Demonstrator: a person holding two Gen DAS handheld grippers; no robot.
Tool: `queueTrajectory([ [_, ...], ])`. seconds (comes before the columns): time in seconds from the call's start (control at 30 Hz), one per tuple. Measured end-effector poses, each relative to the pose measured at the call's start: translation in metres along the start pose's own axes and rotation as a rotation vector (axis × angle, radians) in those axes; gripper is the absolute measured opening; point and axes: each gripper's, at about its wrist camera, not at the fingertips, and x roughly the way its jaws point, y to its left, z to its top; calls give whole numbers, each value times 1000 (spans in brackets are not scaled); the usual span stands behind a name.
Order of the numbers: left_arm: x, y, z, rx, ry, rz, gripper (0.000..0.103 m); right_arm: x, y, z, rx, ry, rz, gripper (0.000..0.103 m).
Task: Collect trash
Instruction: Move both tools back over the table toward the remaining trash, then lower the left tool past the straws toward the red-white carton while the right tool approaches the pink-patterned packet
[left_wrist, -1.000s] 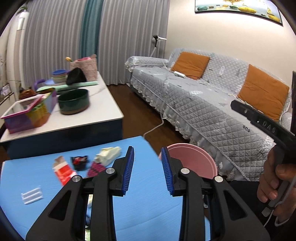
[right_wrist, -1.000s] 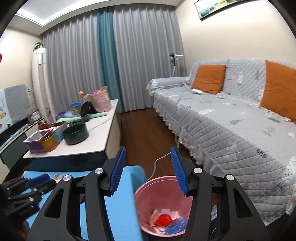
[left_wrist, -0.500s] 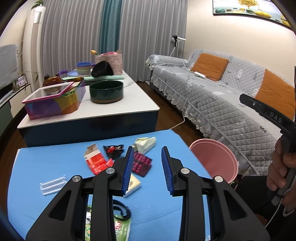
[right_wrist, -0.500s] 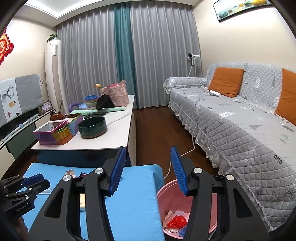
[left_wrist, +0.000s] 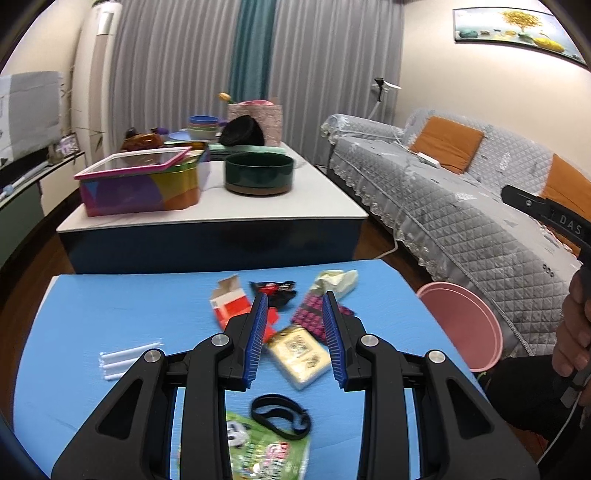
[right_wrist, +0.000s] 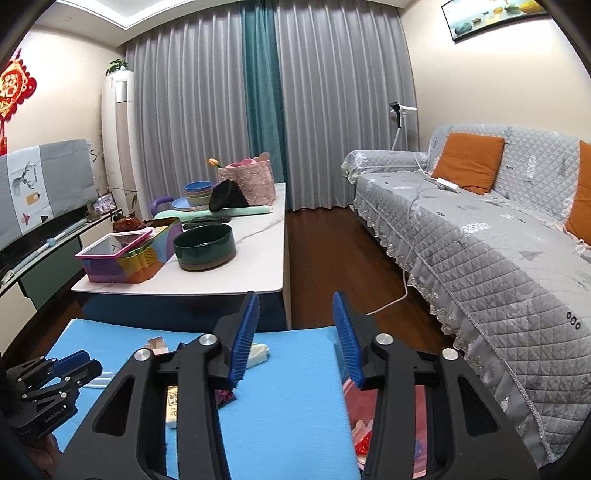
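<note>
Hovering my left gripper (left_wrist: 293, 334) over the blue table (left_wrist: 110, 302), I keep its jaws released, nothing between the pads, lined up on the cluster of litter below. The yellow packet (left_wrist: 299, 352) lies directly under the gap, with the patterned purple wrapper (left_wrist: 312, 317) touching its far edge and the red-and-white carton (left_wrist: 231, 304) just beside the left finger. A black band (left_wrist: 279, 410) and a green snack bag (left_wrist: 266, 450) sit nearer the camera; white straws (left_wrist: 127, 360) lie well apart to the left.

My right gripper (right_wrist: 295, 341) has just been narrowing its jaws, but it holds nothing. It hangs by the table's right edge, above the pink bin (left_wrist: 465, 325), which stands on the floor between table and sofa (right_wrist: 498, 251). The bin already holds scraps, so I judge collection as partly done.

Next step, in my estimate: lower the left jaws onto the yellow packet. Risk: pinching the overlapping purple wrapper along with it.
</note>
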Motion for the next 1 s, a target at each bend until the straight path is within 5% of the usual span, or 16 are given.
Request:
queueTrajectory([
  [0.67,4,164,-19,-322,-4,299,31,78,39,-44,73,184,97,33],
  [1.0,29,185,-44,-348,76,330,31,108,58,-61,71,243,134,33],
])
